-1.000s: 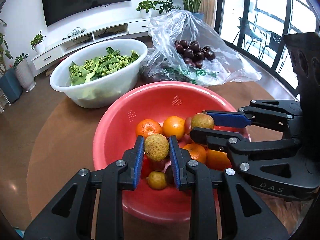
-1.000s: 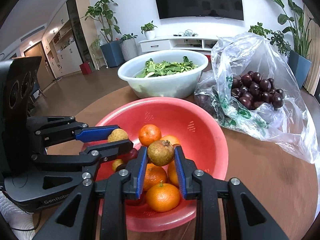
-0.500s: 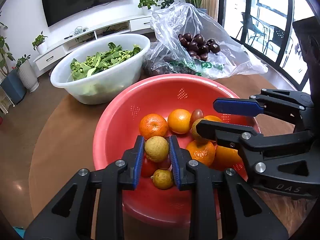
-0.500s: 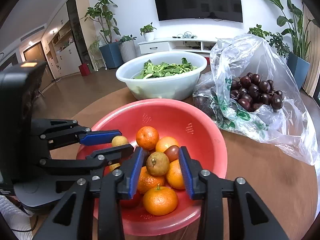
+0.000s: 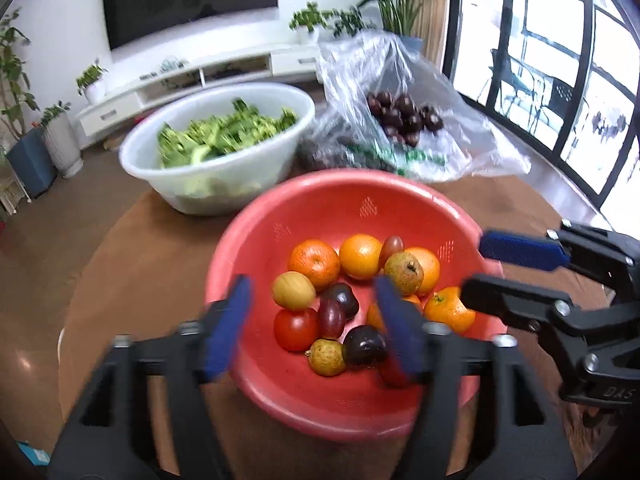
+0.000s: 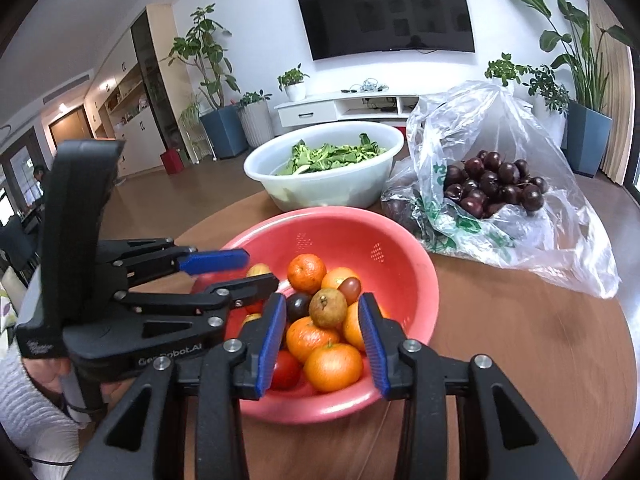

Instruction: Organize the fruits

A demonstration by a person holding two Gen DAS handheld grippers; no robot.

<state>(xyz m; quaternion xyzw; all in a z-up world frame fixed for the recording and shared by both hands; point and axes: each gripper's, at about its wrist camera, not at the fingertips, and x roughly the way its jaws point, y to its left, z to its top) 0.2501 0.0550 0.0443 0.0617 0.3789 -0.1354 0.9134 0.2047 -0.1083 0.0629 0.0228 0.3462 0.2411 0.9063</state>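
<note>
1. Our left gripper (image 5: 312, 324) has just been opening; its blue pads stand wide apart over the near side of the red bowl (image 5: 256, 232) and nothing is pressed between them.
2. Between those pads, down in the bowl, we see a yellow-brown round fruit (image 5: 294, 291), two dark plums (image 5: 340, 298), a red tomato (image 5: 296, 328) and another small brown fruit (image 5: 327, 357), all lying loose.
3. Our right gripper (image 6: 323, 346) has also just been opening; its pads are parted with clear gaps on both sides, gripping nothing.
4. Beyond its tips a brown russet fruit (image 6: 328, 307) rests on top of the oranges (image 6: 333, 366) in the bowl, touching neither pad.
5. The bowl, a perforated colander type, sits on the round brown table (image 6: 520, 340) and also holds several more oranges and a small reddish fruit (image 6: 349, 287).
6. Behind it stands a white basin (image 6: 332, 188) filled with green leafy vegetables (image 6: 332, 156).
7. Beside the basin, a clear plastic bag (image 6: 520, 128) lies on the table with dark cherries (image 6: 492, 184) inside.
8. A hand in a white knitted sleeve (image 6: 28, 396) holds the left gripper's handle.
</note>
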